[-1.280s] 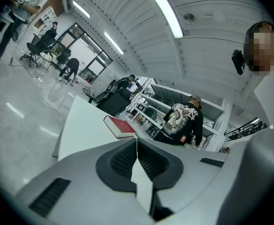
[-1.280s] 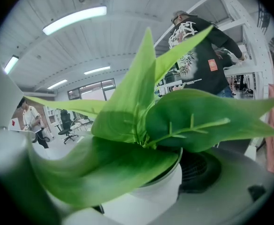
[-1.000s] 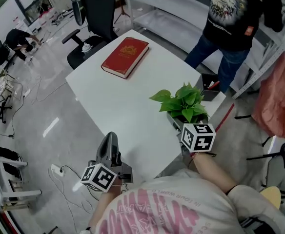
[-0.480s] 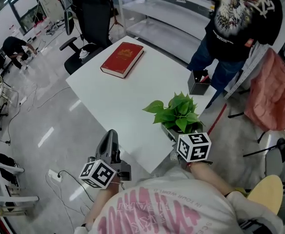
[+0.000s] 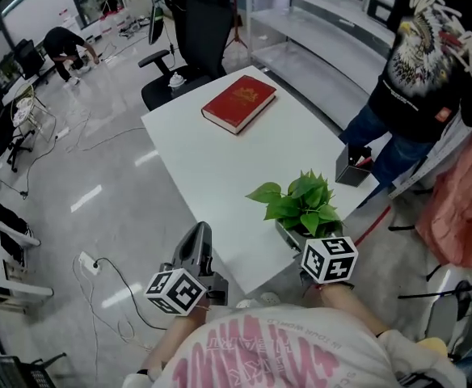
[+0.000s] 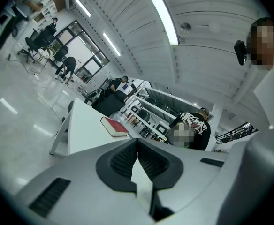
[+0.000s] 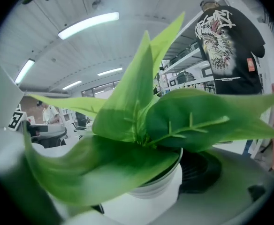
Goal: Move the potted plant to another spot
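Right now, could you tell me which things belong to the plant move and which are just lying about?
In the job: potted plant, right gripper closed on its pot, white table.
Lying about: red book, black pen holder; left gripper shut, empty.

White table [image 5: 220, 168], red book [image 5: 239, 103], apparently black holder [image 5: 351, 170].

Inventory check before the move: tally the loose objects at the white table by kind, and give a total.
Red book: 1
Potted plant: 1
Black pen holder: 1
Total: 3
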Demonstrator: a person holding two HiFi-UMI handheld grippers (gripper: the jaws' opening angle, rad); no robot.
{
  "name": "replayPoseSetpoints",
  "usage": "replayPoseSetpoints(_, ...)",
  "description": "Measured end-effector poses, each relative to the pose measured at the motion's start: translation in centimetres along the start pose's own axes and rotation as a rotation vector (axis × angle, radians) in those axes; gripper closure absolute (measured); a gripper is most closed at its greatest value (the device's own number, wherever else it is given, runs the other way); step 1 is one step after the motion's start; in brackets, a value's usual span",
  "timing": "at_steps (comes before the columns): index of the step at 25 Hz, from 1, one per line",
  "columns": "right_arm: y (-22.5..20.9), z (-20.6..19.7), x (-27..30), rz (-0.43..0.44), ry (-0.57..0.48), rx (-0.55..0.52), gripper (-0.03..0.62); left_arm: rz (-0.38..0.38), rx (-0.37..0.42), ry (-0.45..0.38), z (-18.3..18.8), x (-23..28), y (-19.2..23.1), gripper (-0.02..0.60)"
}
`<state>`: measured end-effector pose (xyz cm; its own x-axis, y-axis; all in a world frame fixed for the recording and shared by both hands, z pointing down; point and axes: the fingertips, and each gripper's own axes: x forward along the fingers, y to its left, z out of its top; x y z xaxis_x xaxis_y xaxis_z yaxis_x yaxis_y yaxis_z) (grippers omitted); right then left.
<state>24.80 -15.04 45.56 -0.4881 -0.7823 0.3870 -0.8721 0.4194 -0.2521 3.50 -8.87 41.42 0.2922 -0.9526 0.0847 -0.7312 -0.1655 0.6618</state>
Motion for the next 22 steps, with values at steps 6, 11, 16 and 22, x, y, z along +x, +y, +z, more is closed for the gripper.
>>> replayPoseSetpoints(6,1.1,0.9,1.9,0.124,0.027,-0.018,0.060,0.095,0.004,-0.066,0.6,-1.4,0.3,0.557)
replayPoseSetpoints(11,2.9,1.3,3.0,0.223,0.049,-0.033,0.060,0.220,-0.007,-0.131,0.8,-5.3,1.1,0.557)
replayPoseSetpoints(16,5.3,1.4,3.6,0.308,0.065,-0.051,0.060,0.312,-0.003,-0.195,1.3,-9.0,1.3,0.557)
replayPoseSetpoints(22,8.2,1.4,3.8,0.396,0.062,-0.053,0.060,0.369,0.001,-0.246,0.9,-11.9,1.2,0.557)
